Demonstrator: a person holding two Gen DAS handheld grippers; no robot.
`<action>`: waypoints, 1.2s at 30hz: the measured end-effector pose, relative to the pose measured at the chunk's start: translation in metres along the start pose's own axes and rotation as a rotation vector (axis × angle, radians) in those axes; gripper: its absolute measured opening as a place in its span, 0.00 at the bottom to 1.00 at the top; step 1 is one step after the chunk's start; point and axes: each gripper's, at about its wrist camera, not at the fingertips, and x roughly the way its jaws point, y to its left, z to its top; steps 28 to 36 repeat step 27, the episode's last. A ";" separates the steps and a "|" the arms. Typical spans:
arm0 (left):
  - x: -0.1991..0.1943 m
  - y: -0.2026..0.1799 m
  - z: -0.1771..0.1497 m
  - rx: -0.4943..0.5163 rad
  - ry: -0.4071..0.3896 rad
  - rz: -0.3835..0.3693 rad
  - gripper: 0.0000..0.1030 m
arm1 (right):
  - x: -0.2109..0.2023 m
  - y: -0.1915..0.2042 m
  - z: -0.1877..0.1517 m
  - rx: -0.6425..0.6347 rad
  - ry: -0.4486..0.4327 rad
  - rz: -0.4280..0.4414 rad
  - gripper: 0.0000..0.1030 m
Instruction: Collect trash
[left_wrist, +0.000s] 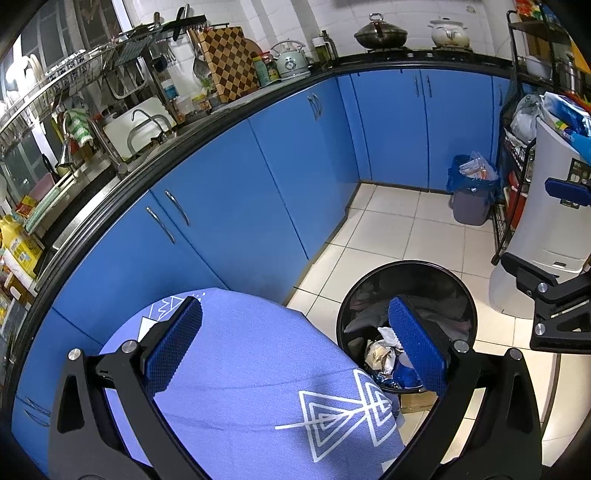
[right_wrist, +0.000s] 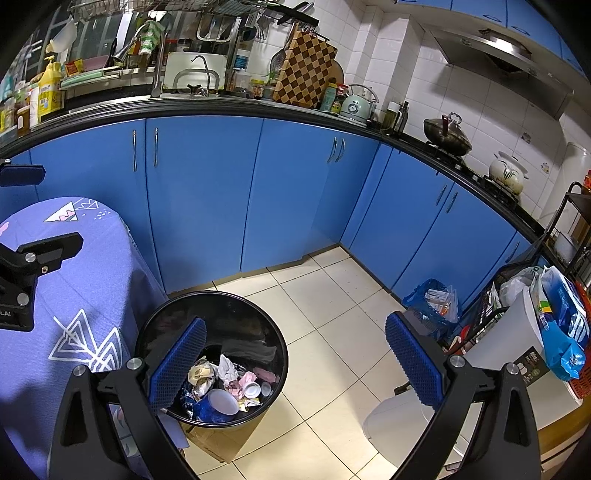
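A round black trash bin (left_wrist: 369, 291) stands on the tiled floor beside a table with a blue patterned cloth (left_wrist: 251, 369). It holds crumpled paper, wrappers and white cups (right_wrist: 225, 384); its rim also shows in the right wrist view (right_wrist: 273, 332). My left gripper (left_wrist: 295, 347) is open and empty above the table's edge and the bin. My right gripper (right_wrist: 295, 365) is open and empty above the bin and the floor. The right gripper also shows at the right edge of the left wrist view (left_wrist: 554, 295). The left gripper shows at the left edge of the right wrist view (right_wrist: 22, 266).
Blue kitchen cabinets (right_wrist: 288, 192) run along the back under a black counter. A small grey bin with a blue bag (left_wrist: 471, 192) stands in the corner. A white appliance (left_wrist: 543, 229) and a black rack (right_wrist: 569, 236) stand at the right. A cardboard box (right_wrist: 218, 439) lies under the black bin.
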 end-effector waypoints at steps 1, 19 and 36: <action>-0.001 0.000 0.000 -0.001 -0.007 0.002 0.97 | 0.000 0.000 0.000 0.000 0.000 0.001 0.92; -0.007 0.000 -0.002 0.009 -0.015 0.024 0.97 | 0.001 0.000 0.000 -0.001 0.000 0.002 0.92; -0.006 0.001 -0.003 -0.003 -0.003 0.020 0.97 | -0.002 0.001 -0.001 -0.005 -0.003 0.004 0.92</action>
